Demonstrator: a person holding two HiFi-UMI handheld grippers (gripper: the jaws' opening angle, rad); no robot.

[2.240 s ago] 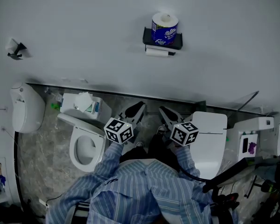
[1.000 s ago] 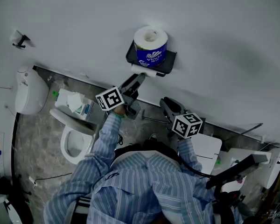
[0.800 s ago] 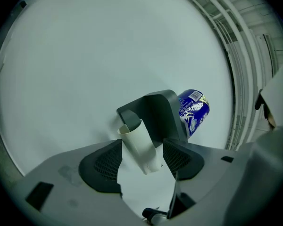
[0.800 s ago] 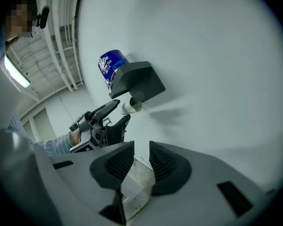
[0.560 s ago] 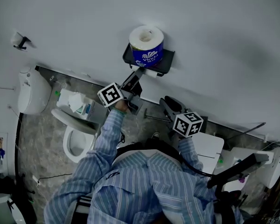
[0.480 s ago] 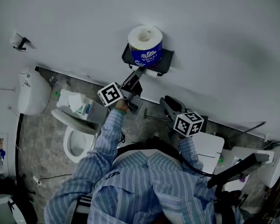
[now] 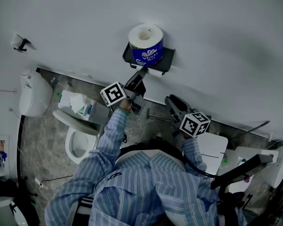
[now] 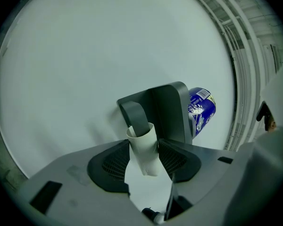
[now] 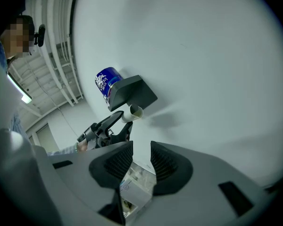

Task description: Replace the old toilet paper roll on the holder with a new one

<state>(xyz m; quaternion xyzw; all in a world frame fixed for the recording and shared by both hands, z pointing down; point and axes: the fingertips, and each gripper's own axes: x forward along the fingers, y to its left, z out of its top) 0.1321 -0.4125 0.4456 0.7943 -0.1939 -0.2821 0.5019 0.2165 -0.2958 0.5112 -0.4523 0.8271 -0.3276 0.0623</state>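
A black wall holder [image 7: 167, 60] carries a new roll in blue wrapping [image 7: 145, 44] on its top shelf. Under the shelf, the bare cardboard tube [image 7: 156, 72] sits on the holder's arm. My left gripper [image 7: 142, 72] reaches up to it. In the left gripper view the tube [image 8: 144, 145] stands between the pads, which have just been closing and touch it on both sides. The holder [image 8: 169, 108] and blue roll [image 8: 202, 109] lie behind. My right gripper [image 7: 172, 101] hangs lower right, jaws a narrow gap apart, holding nothing [image 9: 141, 161].
Below on the marble floor stand a toilet [image 7: 80, 145] with a tissue box [image 7: 82, 105] on its tank, a white fixture [image 7: 34, 97] at left and a second white toilet lid [image 7: 212, 149] at right. A small hook [image 7: 20, 42] is on the wall.
My left gripper has risen from waist height to the holder and edged onto the tube's end. The right gripper has stayed low at the right.
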